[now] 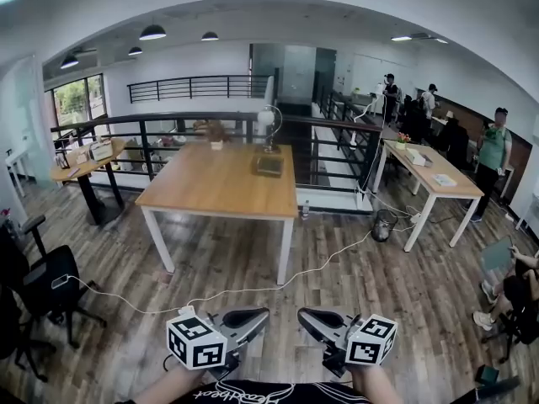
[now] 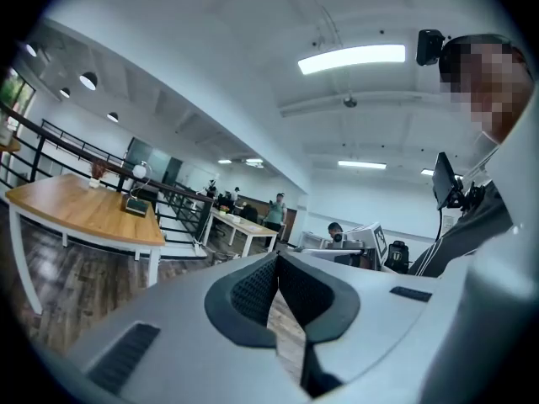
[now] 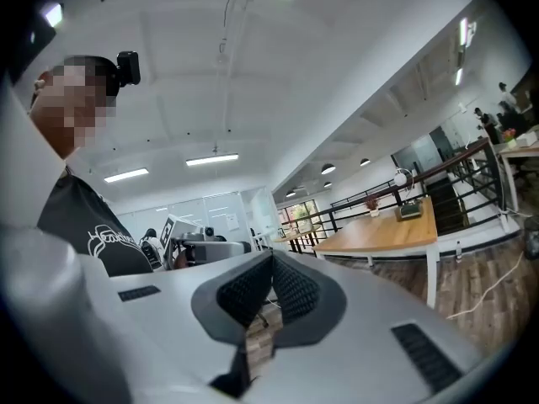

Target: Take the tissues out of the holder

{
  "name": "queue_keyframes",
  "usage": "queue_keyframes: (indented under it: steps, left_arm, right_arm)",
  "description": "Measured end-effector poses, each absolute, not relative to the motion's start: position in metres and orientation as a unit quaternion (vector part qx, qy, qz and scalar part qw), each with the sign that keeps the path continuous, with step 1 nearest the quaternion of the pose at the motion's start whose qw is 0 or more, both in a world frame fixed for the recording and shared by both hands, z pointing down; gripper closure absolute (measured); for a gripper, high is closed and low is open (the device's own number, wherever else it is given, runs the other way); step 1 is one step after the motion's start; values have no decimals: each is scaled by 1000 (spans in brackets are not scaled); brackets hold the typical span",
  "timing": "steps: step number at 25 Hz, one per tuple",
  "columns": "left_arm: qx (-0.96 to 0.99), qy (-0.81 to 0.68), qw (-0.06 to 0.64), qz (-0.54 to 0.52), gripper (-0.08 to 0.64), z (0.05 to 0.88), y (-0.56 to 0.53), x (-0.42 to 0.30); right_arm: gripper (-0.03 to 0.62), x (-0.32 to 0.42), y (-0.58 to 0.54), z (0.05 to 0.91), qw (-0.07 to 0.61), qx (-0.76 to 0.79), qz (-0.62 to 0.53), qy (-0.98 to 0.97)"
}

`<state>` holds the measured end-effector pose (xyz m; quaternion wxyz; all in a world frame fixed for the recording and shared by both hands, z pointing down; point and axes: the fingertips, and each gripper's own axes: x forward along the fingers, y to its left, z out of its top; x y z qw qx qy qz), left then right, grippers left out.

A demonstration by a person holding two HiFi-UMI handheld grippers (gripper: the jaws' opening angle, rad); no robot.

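Far ahead, a small dark box that looks like the tissue holder (image 1: 269, 165) sits on the far side of a wooden table (image 1: 210, 188). It is too distant to make out any tissues. The same box appears in the left gripper view (image 2: 135, 207) and in the right gripper view (image 3: 410, 211). Both grippers are held low near my body, well short of the table, with their tips turned toward each other. My left gripper (image 1: 253, 318) (image 2: 276, 259) is shut with nothing in it. My right gripper (image 1: 313, 320) (image 3: 271, 257) is likewise shut and empty.
A white desk lamp (image 1: 268, 118) stands behind the box. A white cable (image 1: 253, 290) runs across the wood floor between me and the table. A black office chair (image 1: 46, 284) is at the left. At the right are a bin (image 1: 384, 224), another table (image 1: 434, 179) and people. A black railing (image 1: 168, 133) runs behind.
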<state>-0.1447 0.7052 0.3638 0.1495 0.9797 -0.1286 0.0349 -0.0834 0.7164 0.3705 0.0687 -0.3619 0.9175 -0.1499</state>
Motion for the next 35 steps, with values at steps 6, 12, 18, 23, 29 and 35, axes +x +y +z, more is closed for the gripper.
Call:
queue_keyframes:
  steps: [6, 12, 18, 23, 29, 35]
  left_arm:
    - [978, -132, 153, 42, 546, 369, 707, -144]
    - [976, -135, 162, 44, 546, 377, 693, -147]
    - [973, -142, 176, 38, 546, 384, 663, -156]
    - [971, -142, 191, 37, 546, 398, 615, -153]
    - [968, -135, 210, 41, 546, 410, 524, -140]
    - [962, -134, 235, 46, 546, 420, 401, -134]
  right_arm:
    - [577, -82, 716, 377, 60, -371, -148, 915]
    - [577, -85, 701, 386, 63, -369, -160, 913]
    - [577, -91, 670, 394, 52, -364, -170, 914]
    - [577, -88, 624, 408, 42, -364, -180, 913]
    - [577, -74, 536, 420, 39, -375, -201, 904]
    - [577, -64, 417, 429, 31, -388, -224, 893]
